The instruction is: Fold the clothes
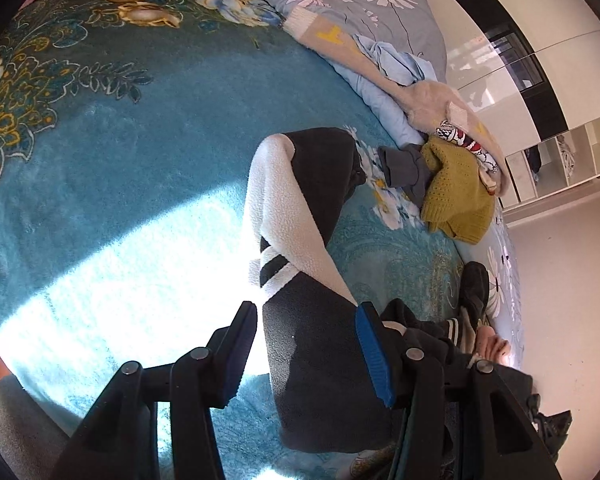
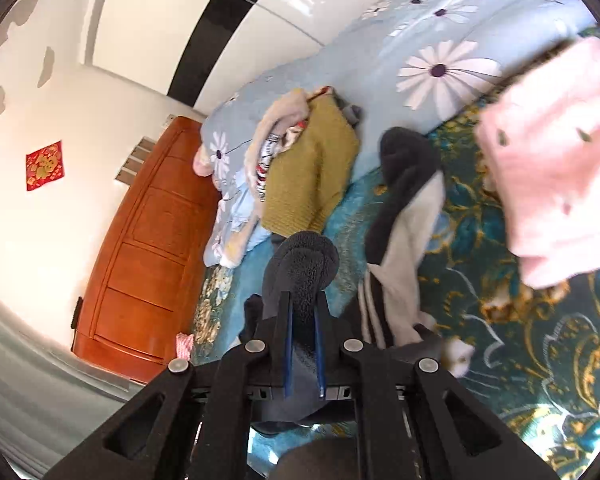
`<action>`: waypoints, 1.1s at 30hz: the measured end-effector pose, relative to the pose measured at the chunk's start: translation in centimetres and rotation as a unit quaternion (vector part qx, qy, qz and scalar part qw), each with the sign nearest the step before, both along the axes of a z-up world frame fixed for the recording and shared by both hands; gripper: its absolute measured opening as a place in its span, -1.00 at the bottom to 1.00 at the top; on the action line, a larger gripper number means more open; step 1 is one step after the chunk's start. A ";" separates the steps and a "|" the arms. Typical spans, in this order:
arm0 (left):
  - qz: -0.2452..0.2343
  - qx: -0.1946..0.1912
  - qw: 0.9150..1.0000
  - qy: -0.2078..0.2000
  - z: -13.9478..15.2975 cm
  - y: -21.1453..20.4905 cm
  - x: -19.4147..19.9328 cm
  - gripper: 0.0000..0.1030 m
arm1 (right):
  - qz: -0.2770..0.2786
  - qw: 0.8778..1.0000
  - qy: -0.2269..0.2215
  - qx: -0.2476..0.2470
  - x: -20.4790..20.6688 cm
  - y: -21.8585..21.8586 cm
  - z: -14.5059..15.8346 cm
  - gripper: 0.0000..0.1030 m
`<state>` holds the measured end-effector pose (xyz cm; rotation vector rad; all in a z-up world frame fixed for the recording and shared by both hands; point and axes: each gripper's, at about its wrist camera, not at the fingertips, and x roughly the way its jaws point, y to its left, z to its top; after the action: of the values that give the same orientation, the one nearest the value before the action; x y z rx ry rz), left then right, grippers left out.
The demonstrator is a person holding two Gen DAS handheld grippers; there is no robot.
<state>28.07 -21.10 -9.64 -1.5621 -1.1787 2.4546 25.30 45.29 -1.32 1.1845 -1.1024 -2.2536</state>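
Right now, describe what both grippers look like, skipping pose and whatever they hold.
The left gripper has black angular linkage arms with round silver pivot pins, and flat fingers faced with ribbed blue pads. The right gripper is the same build: black linkages, silver pins, thin blue-edged fingers. No cables or markings show.

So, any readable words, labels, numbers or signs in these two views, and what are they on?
"A": yellow letter on the beige garment beside the pillow; the only mark I can read.
Red wall plaque: a gold character, too blurred to read.
Red, white and black print in the clothes pile: a pattern, no letters legible.
Black-and-white fleece and right gripper clamped on it: no text.
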 end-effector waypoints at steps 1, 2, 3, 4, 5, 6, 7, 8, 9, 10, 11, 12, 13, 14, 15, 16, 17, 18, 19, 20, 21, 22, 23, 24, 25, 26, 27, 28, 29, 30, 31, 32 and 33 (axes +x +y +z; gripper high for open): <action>0.003 -0.003 1.000 -0.002 0.0 0.1 -0.3 0.07 | -0.011 1.000 -0.021 0.007 0.8 0.8 -1.1 -0.83; 0.009 -0.006 1.000 -0.005 -0.1 0.2 -0.8 0.07 | -0.023 0.999 -0.042 0.014 1.5 1.6 -2.2 -0.82; 0.014 -0.010 1.000 -0.008 -0.1 0.2 -1.2 0.07 | -0.031 0.998 -0.060 0.020 2.1 2.2 -3.2 -0.82; 0.016 -0.014 1.000 -0.013 -0.3 0.2 -1.5 0.07 | -0.035 0.996 -0.074 0.024 2.5 2.5 -4.0 -0.82; 0.018 -0.018 1.000 -0.018 -0.5 0.2 -1.8 0.07 | -0.039 0.995 -0.087 0.028 2.8 2.7 -4.8 -0.82; 0.020 -0.022 0.999 -0.022 -0.6 0.3 -2.2 0.07 | -0.043 0.993 -0.101 0.033 3.2 3.0 -5.6 -0.82; 0.022 -0.026 0.999 -0.027 -0.8 0.3 -2.5 0.07 | -0.048 0.992 -0.112 0.035 3.4 3.2 -6.3 -0.82; 0.025 -0.030 0.999 -0.032 -1.0 0.3 -2.8 0.08 | -0.052 0.991 -0.117 0.037 3.6 3.3 -6.4 -0.77; 0.027 -0.034 0.998 -0.036 -1.1 0.3 -3.2 0.11 | -0.055 0.991 -0.119 0.041 3.6 3.5 -6.4 -0.76; 0.029 -0.038 0.998 -0.041 -1.3 0.4 -3.5 0.13 | -0.058 0.990 -0.121 0.049 3.7 3.6 -6.3 -0.76; 0.031 -0.042 0.998 -0.046 -1.5 0.4 -3.9 0.15 | -0.059 0.989 -0.120 0.070 3.7 3.8 -5.7 -0.76; 0.033 -0.046 0.997 -0.050 -1.6 0.4 -4.2 0.17 | -0.060 0.986 -0.118 0.097 3.8 4.0 -5.1 -0.69; 0.035 -0.050 0.997 -0.055 -1.8 0.4 -4.5 0.18 | -0.060 0.984 -0.114 0.125 3.8 4.2 -4.3 -0.62; 0.037 -0.054 0.996 -0.060 -2.0 0.4 -4.9 0.18 | -0.057 0.982 -0.104 0.150 3.6 4.1 -3.5 -0.45; 0.039 -0.058 0.995 -0.064 -2.1 0.5 -5.2 0.18 | -0.049 0.980 -0.095 0.166 2.6 3.6 -3.1 -0.24; 0.041 -0.062 0.995 -0.069 -2.3 0.5 -5.6 0.18 | -0.038 0.980 -0.091 0.172 1.2 2.7 -3.1 -0.14; 0.041 -0.062 0.994 -0.076 -2.6 0.9 -6.2 0.18 | -0.027 0.980 -0.087 0.179 -0.2 1.8 -3.1 0.00; 0.041 -0.061 0.994 -0.083 -2.9 1.2 -6.8 0.18 | -0.015 0.980 -0.085 0.182 -1.8 0.8 -3.3 0.06; 0.043 -0.067 0.993 -0.092 -3.2 1.5 -7.5 0.18 | 0.000 0.980 -0.087 0.179 -3.6 -0.5 -3.8 0.06; 0.044 -0.076 0.991 -0.100 -3.5 1.7 -8.0 0.18 | 0.013 0.980 -0.091 0.178 -5.5 -1.9 -4.4 0.05; 0.045 -0.087 0.989 -0.108 -3.7 1.8 -8.6 0.18 | 0.023 0.978 -0.101 0.182 -7.5 -3.2 -5.2 0.05; 0.044 -0.089 0.989 -0.112 -4.0 1.9 -9.0 0.18 | 0.029 0.976 -0.112 0.187 -9.3 -4.5 -6.0 0.05; 0.043 -0.092 0.988 -0.116 -4.2 2.0 -9.4 0.18 | 0.034 0.974 -0.120 0.190 -10.8 -5.5 -6.8 0.05; 0.042 -0.094 0.987 -0.120 -4.5 2.1 -9.8 0.18 | 0.038 0.972 -0.125 0.195 -12.2 -6.4 -7.5 0.05; 0.034 -0.099 0.987 -0.124 -4.8 2.3 -10.1 0.18 | 0.042 0.970 -0.130 0.201 -13.3 -7.3 -8.1 0.05; 0.023 -0.106 0.986 -0.128 -5.0 2.6 -10.4 0.18 | 0.048 0.968 -0.135 0.206 -14.3 -8.0 -8.7 0.05; 0.015 -0.111 0.985 -0.131 -5.2 2.9 -10.5 0.18 | 0.055 0.966 -0.140 0.212 -14.9 -8.7 -9.3 0.05; 0.006 -0.116 0.984 -0.133 -5.4 3.2 -10.5 0.18 | 0.063 0.962 -0.146 0.222 -15.4 -9.3 -9.8 0.05; -0.002 -0.122 0.983 -0.135 -5.6 3.5 -10.6 0.15 | 0.070 0.958 -0.152 0.232 -15.8 -9.8 -10.3 0.05; -0.006 -0.122 0.984 -0.132 -5.7 3.6 -10.5 0.15 | 0.072 0.954 -0.157 0.246 -16.1 -10.1 -10.7 0.05; -0.010 -0.122 0.984 -0.128 -5.8 3.8 -10.3 0.14 | 0.074 0.949 -0.163 0.259 -16.3 -10.3 -11.1 0.05; -0.012 -0.126 0.984 -0.127 -5.8 3.8 -10.2 0.09 | 0.074 0.946 -0.168 0.268 -16.4 -10.4 -11.5 0.05; -0.014 -0.130 0.983 -0.126 -5.7 3.9 -10.1 -0.06 | 0.069 0.946 -0.173 0.266 -16.4 -10.1 -11.9 0.05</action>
<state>17.95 -17.19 -15.38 -1.9929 -0.8764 2.5347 8.95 35.14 -13.20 1.8628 -0.4865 -2.3580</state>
